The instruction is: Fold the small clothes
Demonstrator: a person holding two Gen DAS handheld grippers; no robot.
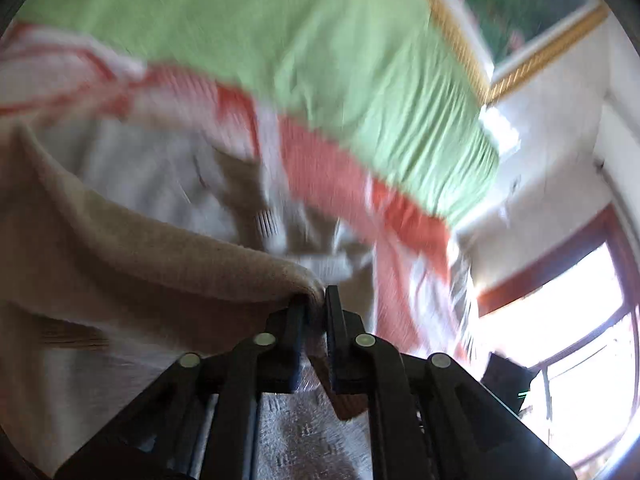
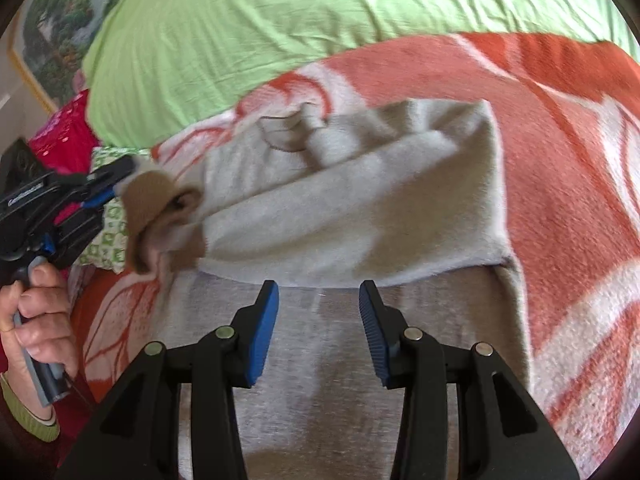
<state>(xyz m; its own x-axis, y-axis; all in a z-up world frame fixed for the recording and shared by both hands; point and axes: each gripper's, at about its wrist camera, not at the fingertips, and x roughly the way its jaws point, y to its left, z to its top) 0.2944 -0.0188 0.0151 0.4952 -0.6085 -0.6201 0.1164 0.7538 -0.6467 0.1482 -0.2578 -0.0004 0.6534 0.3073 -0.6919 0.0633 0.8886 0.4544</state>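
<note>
A small grey garment with brown trim lies on an orange and white blanket; its far part is folded over the near part. My left gripper is shut on the garment's brown-edged corner and holds it lifted; it also shows at the left of the right wrist view, pinching the brown cuff. My right gripper is open and empty, hovering just above the near part of the garment at the fold edge.
A green sheet covers the bed beyond the blanket. A framed landscape picture hangs on the wall at the left. A red and a green patterned cloth lie beside the left gripper. A window shows at the right.
</note>
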